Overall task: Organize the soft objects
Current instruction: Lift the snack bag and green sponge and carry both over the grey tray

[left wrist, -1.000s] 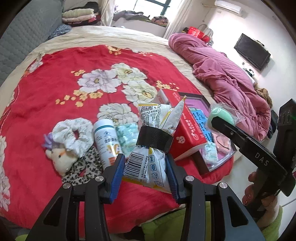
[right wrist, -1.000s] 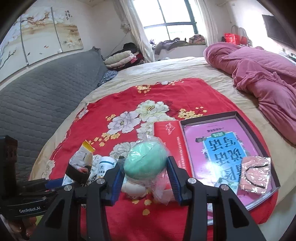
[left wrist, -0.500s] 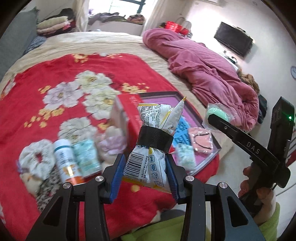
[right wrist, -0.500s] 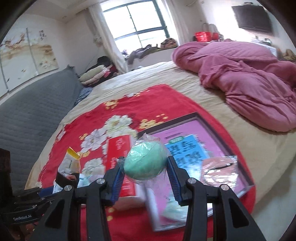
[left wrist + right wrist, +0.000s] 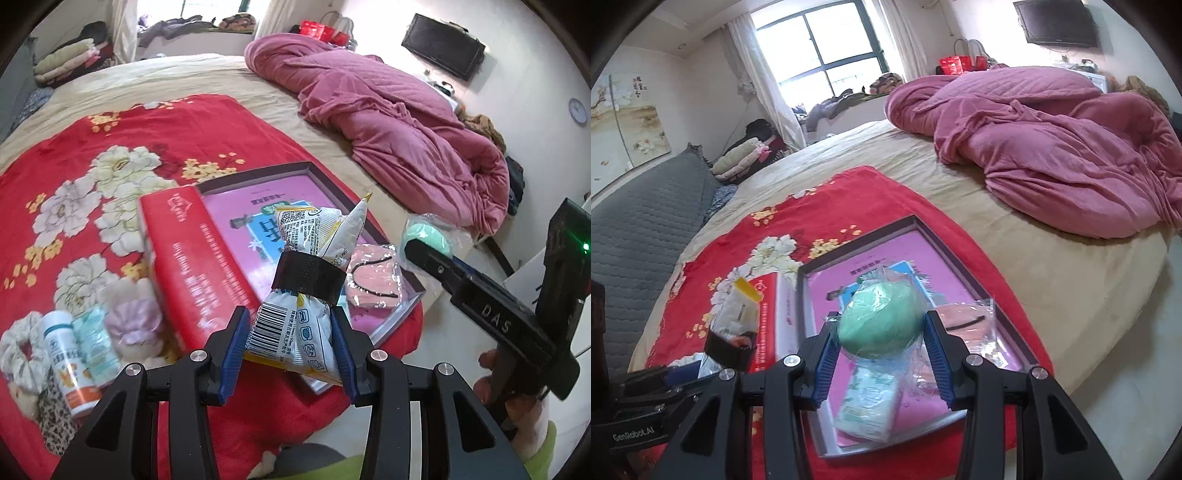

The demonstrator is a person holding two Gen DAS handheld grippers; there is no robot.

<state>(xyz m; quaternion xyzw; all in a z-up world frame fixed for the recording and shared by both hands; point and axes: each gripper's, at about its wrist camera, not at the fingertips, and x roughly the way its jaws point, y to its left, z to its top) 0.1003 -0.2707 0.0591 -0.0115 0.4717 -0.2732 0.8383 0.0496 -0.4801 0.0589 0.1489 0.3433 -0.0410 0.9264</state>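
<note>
A red floral blanket is covering the beige bed, a pink quilt bunching at two o'clock. The left gripper is clamping a taped snack packet; the right gripper is squeezing a bagged green ball above the open box at twelve o'clock.

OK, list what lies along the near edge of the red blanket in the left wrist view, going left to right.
White scrunchie → white bottle → pale green packet → lilac plush → red box → tray holding the pink eye mask.
</note>
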